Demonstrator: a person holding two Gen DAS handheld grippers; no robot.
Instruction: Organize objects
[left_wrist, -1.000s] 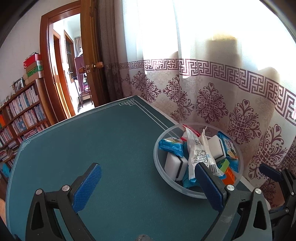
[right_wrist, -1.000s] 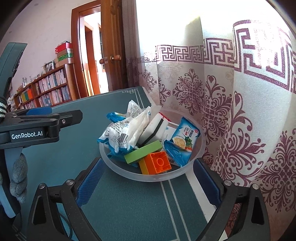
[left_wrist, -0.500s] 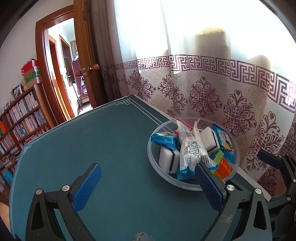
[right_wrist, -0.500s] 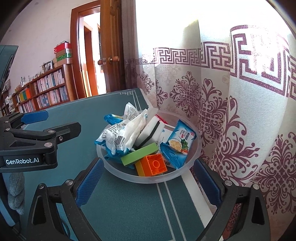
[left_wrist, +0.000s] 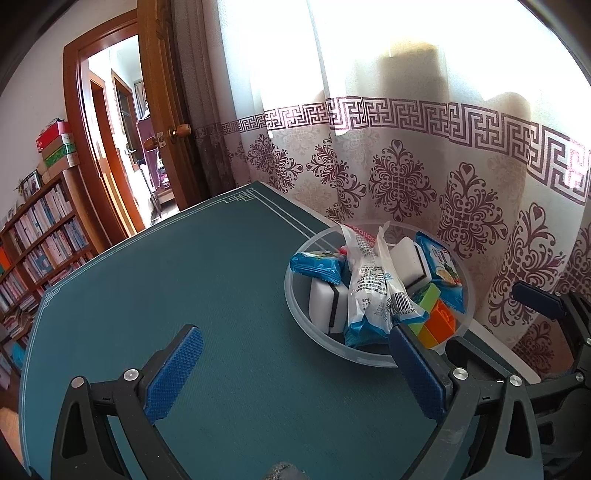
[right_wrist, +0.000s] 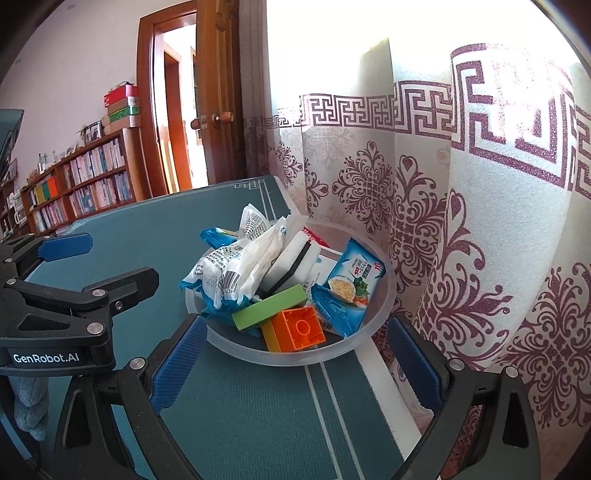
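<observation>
Daylight pours through the curtain (left_wrist: 388, 110) ahead of me and blows it out to pure white up top, with dark silhouettes behind it. The table (left_wrist: 192, 280) is evenly lit and sharp. Heavy fisheye bend, black corners, and the doorway (right_wrist: 173, 110) glares too.

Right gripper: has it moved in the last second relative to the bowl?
Yes. The right gripper has closed in on the clear plastic bowl: the bowl's near rim now sits between the open blue pads, where earlier it lay beyond them.
</observation>
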